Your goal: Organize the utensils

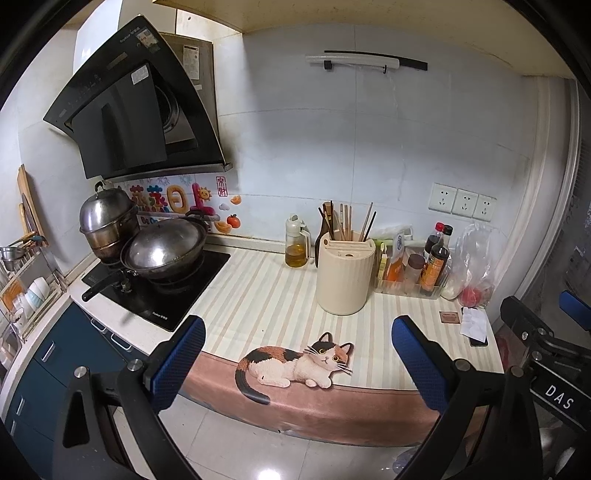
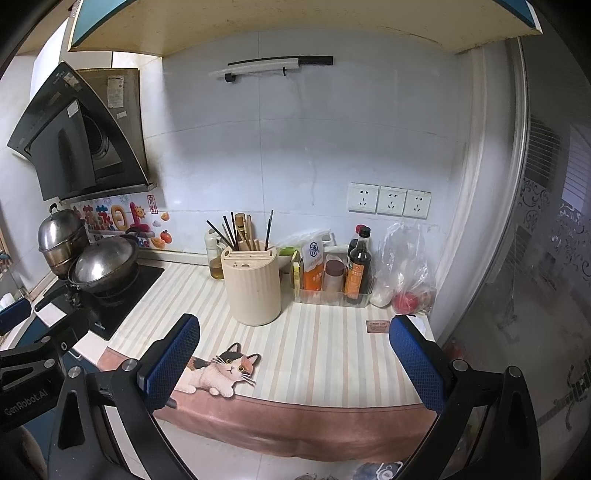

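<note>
chopsticks [image 1: 347, 221] upright in cream holder [image 1: 345, 275] at counter [image 1: 266, 295] rear. left tongs [image 1: 297, 363], right tongs [image 2: 293, 363]: both released, empty. no loose utensils visible; fits start or finish.

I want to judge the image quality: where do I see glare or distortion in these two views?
Left wrist view: glare spots on the glossy floor, and the counter edge bows from fisheye distortion. Right wrist view: the wall cabinet underside curves strongly, the corners go black, and the glass door looks hazy.
</note>
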